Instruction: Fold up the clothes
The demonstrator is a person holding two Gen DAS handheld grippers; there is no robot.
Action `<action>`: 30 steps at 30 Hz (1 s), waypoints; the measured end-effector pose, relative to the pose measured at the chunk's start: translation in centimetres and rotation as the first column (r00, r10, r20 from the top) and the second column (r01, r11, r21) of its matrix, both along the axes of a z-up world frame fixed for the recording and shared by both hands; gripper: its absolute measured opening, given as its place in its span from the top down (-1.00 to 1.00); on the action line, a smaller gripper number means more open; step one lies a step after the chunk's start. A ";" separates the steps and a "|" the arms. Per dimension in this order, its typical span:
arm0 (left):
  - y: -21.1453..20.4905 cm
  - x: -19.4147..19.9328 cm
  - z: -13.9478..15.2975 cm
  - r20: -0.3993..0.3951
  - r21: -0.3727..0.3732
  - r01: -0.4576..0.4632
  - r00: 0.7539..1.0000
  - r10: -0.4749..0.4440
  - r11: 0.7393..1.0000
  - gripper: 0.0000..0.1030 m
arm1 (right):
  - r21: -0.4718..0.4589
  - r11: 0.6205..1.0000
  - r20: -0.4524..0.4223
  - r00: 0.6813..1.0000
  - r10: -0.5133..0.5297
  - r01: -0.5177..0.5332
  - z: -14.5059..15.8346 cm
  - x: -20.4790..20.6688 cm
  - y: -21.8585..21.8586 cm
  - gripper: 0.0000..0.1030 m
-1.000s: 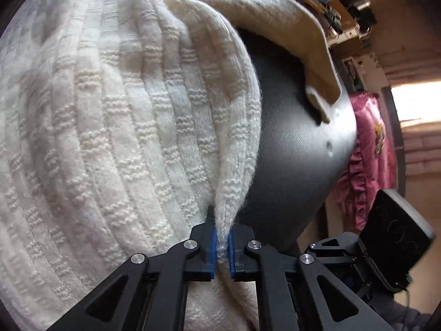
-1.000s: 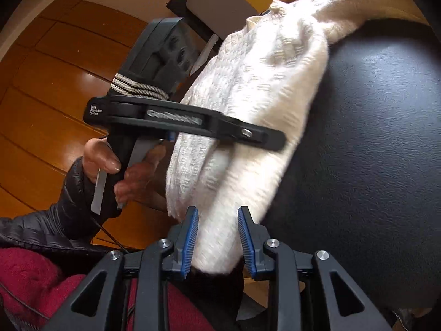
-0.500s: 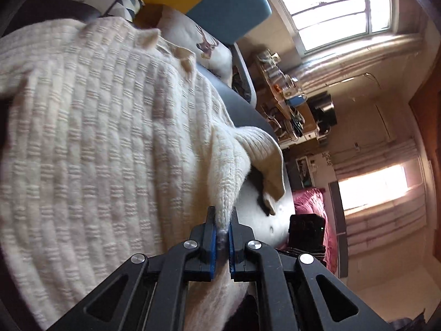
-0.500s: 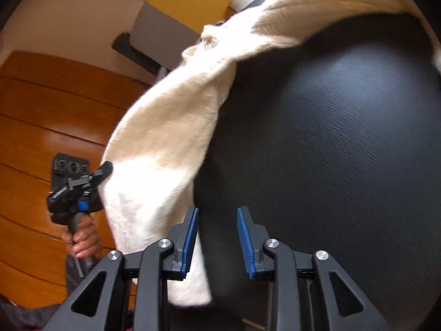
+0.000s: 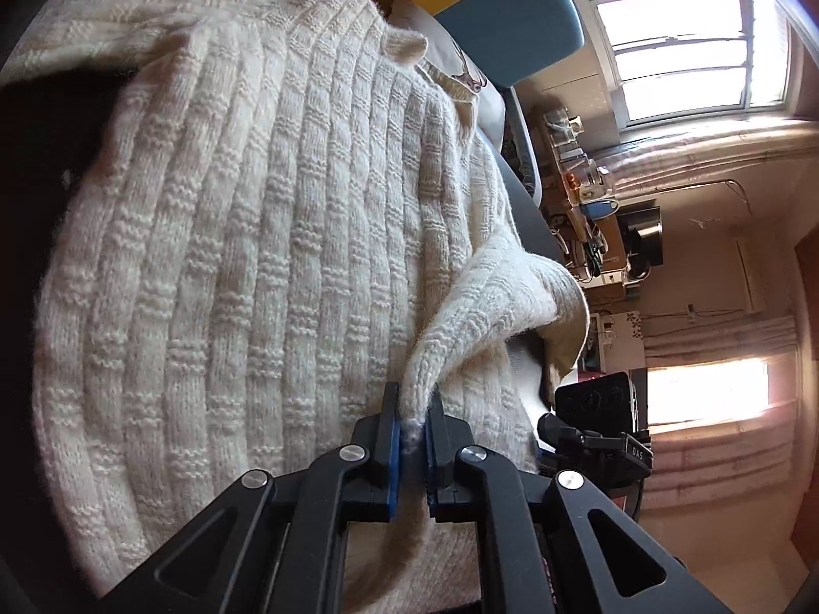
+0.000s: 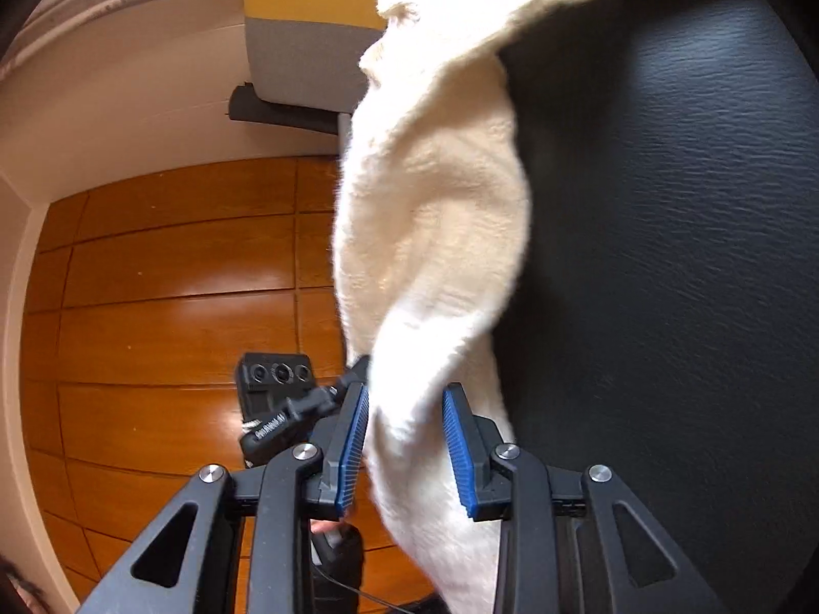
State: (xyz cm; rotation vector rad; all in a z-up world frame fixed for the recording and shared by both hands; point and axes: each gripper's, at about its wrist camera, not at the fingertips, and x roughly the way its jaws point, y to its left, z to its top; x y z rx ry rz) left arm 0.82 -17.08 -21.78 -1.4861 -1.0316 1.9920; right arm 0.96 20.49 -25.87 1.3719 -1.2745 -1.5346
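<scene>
Black seat (image 6: 665, 256) | sweater (image 5: 256, 256) blurred (right view), edges cropped

Sweater (image 5: 266, 266) ribbed knit wool, probably; floor (image 6: 169, 276) glossy wood.

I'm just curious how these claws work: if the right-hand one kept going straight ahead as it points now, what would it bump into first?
Most likely the cream sweater: its hanging fold already lies between the right gripper and its open pads. Depth is uncertain beyond that.
</scene>
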 end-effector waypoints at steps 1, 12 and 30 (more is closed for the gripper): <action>0.1 0.0 -0.1 0.002 0.003 0.002 1.000 -0.002 1.000 0.86 | 0.033 0.999 -0.026 1.000 0.004 -0.003 0.3 -0.1 -0.5 0.39; 3.2 1.0 1.9 -0.018 0.032 0.093 0.996 -0.093 0.995 0.86 | 0.563 0.826 -0.335 0.921 0.198 0.027 5.9 1.9 -2.9 0.88; 8.7 2.1 2.3 -0.002 0.133 0.211 0.977 -0.213 0.968 0.25 | 0.503 0.843 -0.221 0.971 -0.090 0.193 6.0 4.6 12.5 0.51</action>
